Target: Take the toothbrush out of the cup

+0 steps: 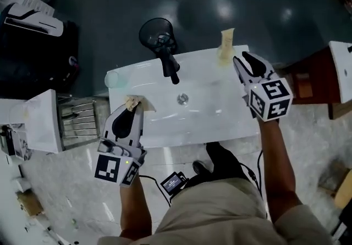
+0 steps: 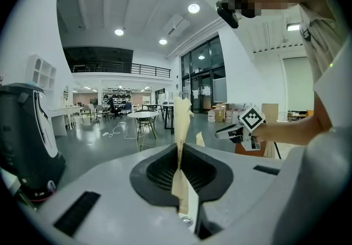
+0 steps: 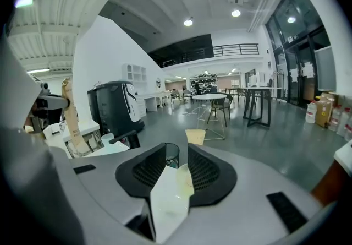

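Standing at the back left corner of the white ceramic basin (image 1: 220, 107), left of the black faucet (image 1: 168, 63), the small pale translucent cup (image 1: 113, 79) is where the toothbrush should be, yet seen from steeply above no handle or bristles can be made out in it, and neither gripper view shows them. As a judgement, a toothbrush is light, stiff along its slim plastic handle and somewhat slick when wet, so the best hold is a pinch across the handle just above the cup's rim, below the bristles, firm enough not to slip while the light cup stays put. Which way it points cannot be told here; its long axis most likely runs upright or leaning on the rim, calling for a pull along that line. The left gripper (image 1: 135, 104) hangs over the basin's near left edge, jaws pressed together on nothing but their own beige tape. The right gripper (image 1: 226, 51) is at the far right edge, well apart from the cup, jaws spread and empty.
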`<state>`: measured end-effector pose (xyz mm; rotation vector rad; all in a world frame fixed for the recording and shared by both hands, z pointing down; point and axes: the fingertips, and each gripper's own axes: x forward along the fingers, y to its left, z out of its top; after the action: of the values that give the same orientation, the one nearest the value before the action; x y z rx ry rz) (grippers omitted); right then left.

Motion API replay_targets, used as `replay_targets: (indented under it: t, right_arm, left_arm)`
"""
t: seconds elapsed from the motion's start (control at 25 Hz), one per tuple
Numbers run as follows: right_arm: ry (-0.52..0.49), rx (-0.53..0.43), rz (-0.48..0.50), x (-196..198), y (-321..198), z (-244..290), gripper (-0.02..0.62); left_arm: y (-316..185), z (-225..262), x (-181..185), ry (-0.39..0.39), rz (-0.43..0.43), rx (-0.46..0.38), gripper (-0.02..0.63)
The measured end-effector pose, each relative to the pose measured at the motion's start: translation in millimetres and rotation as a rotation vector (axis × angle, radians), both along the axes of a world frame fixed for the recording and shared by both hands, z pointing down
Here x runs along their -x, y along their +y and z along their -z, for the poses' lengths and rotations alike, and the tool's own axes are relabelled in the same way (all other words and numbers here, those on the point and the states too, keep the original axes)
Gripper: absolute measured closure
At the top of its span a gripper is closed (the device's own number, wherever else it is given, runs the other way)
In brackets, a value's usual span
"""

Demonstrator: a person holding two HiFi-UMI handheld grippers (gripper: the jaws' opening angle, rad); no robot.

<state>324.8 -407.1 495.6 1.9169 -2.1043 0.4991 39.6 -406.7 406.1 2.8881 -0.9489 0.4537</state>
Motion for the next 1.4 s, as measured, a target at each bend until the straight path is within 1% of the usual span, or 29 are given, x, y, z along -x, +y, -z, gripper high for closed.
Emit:
replay_targets:
  t: [0.2, 0.44, 0.64, 0.84, 0.88, 0.96, 1.0, 1.12, 1.4]
  right_arm:
    - [-0.012, 0.053, 0.0, -13, -31, -38, 0.458]
    - [-0.012, 0.103, -0.003, -29, -65, -81, 0.451]
    - [-0.015, 0.139, 0.017, -33, -82, -100, 0.451]
    - [0.002, 0.169, 0.029, -34, -93, -114, 0.453]
    - [0.011, 0.17, 0.027, -34, -94, -118, 0.462]
    - [0.029, 0.165, 0.024, -34, -95, -123, 0.538]
    - [0.038, 0.162, 0.023, -33, -95, -124, 0.55]
    - [0.053, 0.155, 0.017, -32, -93, -122, 0.562]
    - [0.074, 0.098, -0.016, -40, -81, -89, 0.566]
  left_arm:
    - [-14, -23, -2, -0.018, 0.017, 0.036, 0.584]
    - [-33, -54, -2, -0.041, 0.04, 0.072, 0.584]
    - [-40, -65, -4, -0.049, 0.054, 0.096, 0.584]
    - [-46, -73, -3, -0.054, 0.063, 0.099, 0.583]
    - [-46, -76, -1, -0.056, 0.066, 0.099, 0.584]
    - [-45, -81, 3, -0.057, 0.074, 0.098, 0.584]
    - [-44, -82, 5, -0.058, 0.078, 0.098, 0.584]
    - [-41, -80, 12, -0.06, 0.086, 0.096, 0.584]
    - [-30, -59, 16, -0.057, 0.099, 0.072, 0.584]
